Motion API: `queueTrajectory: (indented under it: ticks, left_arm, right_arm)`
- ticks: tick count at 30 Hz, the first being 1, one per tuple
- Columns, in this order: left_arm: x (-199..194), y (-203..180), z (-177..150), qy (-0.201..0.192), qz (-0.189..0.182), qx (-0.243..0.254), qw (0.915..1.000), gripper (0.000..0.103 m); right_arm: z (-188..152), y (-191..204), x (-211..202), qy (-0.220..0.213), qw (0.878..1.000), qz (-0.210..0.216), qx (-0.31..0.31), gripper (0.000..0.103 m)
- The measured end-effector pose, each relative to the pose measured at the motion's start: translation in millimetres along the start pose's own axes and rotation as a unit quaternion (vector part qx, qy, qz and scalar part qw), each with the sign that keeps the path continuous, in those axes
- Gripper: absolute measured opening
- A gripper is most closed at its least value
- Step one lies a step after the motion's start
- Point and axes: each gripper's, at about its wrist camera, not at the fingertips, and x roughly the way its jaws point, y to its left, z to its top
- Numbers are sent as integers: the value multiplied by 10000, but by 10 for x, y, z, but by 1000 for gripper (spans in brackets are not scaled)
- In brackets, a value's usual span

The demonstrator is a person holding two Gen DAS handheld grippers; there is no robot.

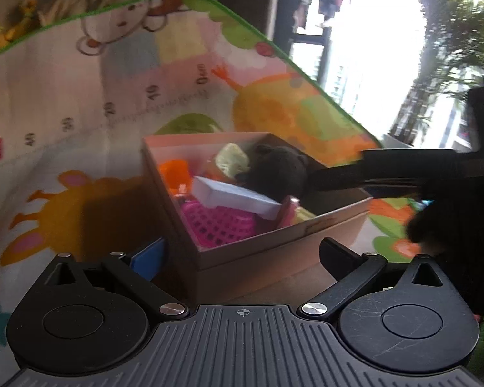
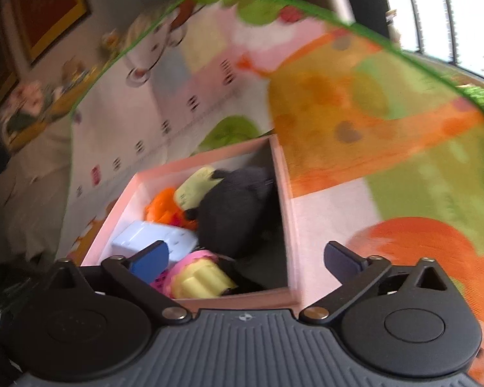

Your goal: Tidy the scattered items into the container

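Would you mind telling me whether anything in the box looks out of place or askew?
Nothing is spilled or damaged. The white rectangular box lies tilted across the pink mesh basket rather than flat, and the dark plush toy sits high in the cardboard box.

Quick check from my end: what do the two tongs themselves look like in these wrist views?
Both match. The left tongs have a grey ribbed body with a small crosshair mark, two round black discs, black linkage arms with silver pivot pins, and blue-faced finger pads. The right tongs show the same build, with blue pads. In the left view, the other tool reaches in as long black fingers.
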Motion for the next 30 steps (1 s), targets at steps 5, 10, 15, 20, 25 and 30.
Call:
queueTrajectory:
  ticks: [5,10,15,20,25,30]
  left_arm:
    - [-139,-105,-189,192,800,40,9966,103]
    - [-248,-217,-405,384,1704,-24,9846,103]
    - [-302,-303,-573,477,1745,95,9834,103]
    - [-221,-184,-497,520,1802,-313,9818,103]
    - [-53,-77,-429,725,1984,-603,9756,103]
    - [-41,-128,-452,703,2054,-471,9750,103]
  right_arm:
    - [-257,11,-358,-195,9989,-421,-77,103]
    - [-647,177,-509,-84,9956,-789,-508,103]
    - [-970,362,-571,-52,9902,-959,-1018,103]
    - [-974,446,-478,41,9860,-1026,-1314,103]
    - [-863,401,-248,475,9870,-969,-1191,103]
    - [-857,382,-169,669,9869,-883,-1170,103]
